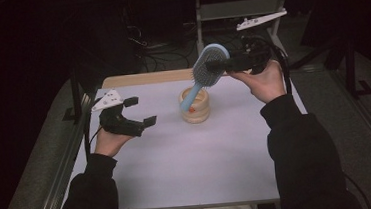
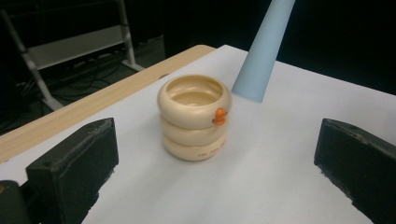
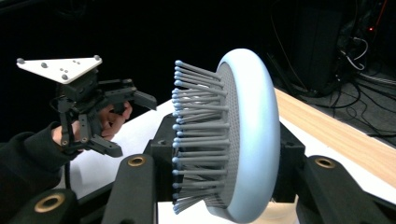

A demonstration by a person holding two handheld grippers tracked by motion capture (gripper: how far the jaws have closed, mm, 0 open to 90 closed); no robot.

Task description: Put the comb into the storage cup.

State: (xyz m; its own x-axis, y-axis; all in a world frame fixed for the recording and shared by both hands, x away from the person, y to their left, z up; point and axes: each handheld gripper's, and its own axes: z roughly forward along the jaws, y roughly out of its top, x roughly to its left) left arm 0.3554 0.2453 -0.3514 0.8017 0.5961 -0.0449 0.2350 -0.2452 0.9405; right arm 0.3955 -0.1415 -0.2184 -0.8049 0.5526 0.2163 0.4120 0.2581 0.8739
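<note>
Hairbrush [image 3: 243, 140], pale blue with grey bristles: head clamped between the right gripper [image 1: 240, 60] fingers above the table [image 1: 188, 159], long axis tilted, handle pointing down into the cream ringed holder [image 2: 194, 116]. Holder's small print unreadable. Left gripper [image 1: 136, 112]: fingers wide apart, empty, facing the holder.

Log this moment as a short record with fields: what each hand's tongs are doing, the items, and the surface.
right tongs: shut on the head of the blue hairbrush, held up, handle pointing down at the holder
left tongs: open, nothing between them, left of the holder
holder: cream ribbed cup, upright, small orange mark on its side
surface: white mat on a wooden table
</note>
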